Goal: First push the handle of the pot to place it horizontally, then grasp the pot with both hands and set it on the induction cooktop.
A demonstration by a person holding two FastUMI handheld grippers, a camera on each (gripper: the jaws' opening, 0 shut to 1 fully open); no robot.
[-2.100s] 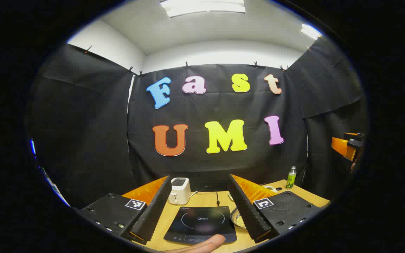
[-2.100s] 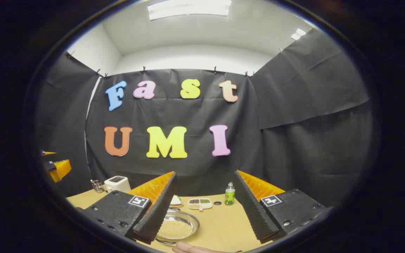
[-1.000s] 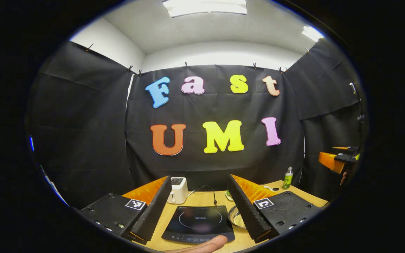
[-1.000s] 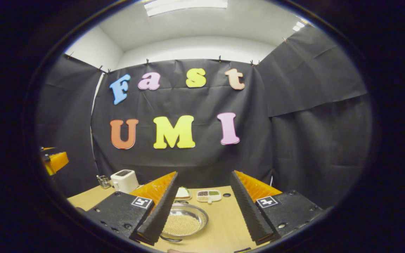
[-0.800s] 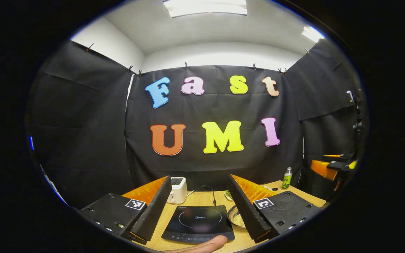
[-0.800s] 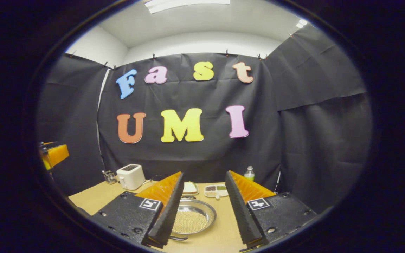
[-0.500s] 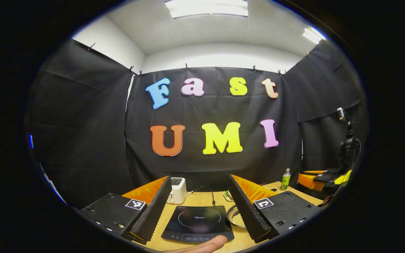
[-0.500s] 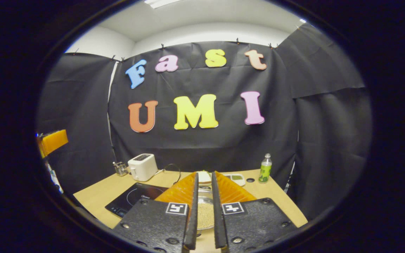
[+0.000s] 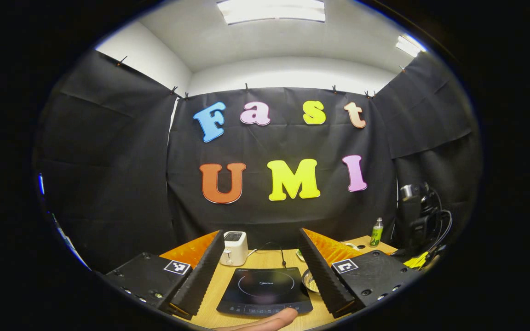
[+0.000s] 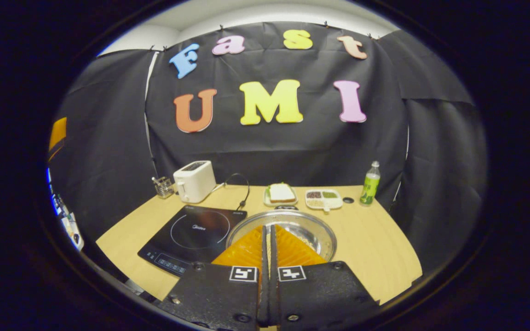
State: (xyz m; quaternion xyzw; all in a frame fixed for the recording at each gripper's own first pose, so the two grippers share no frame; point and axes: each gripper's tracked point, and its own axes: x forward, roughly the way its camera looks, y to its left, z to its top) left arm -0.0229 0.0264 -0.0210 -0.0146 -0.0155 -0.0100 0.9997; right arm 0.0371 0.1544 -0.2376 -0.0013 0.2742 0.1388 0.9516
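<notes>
- The pot [image 10: 306,228], a shallow shiny metal one with pale grains inside, sits on the wooden table [image 10: 375,248] just to the right of the induction cooktop [image 10: 193,236], its rim close to the cooktop's edge; I cannot make out its handle.
- My right gripper [image 10: 267,230] is above the pot's near rim with its two fingers pressed together, nothing between them.
- In the left gripper view a sliver of the pot [image 9: 308,281] shows beside the cooktop [image 9: 265,290], half hidden by my right-hand finger.
- My left gripper [image 9: 261,246] is spread wide and empty, raised above the cooktop, which shows in the gap between its fingers.
- A fingertip of my hand [image 9: 269,320] shows at the bottom of that view.
- Behind the cooktop stands a white toaster [image 10: 194,181], with a small wire holder [image 10: 164,186] to its left and a black cord [image 10: 239,186] on the table.
- Along the back are a plate with a sandwich [image 10: 281,194], a divided dish [image 10: 323,198] and a green bottle [image 10: 370,184].
</notes>
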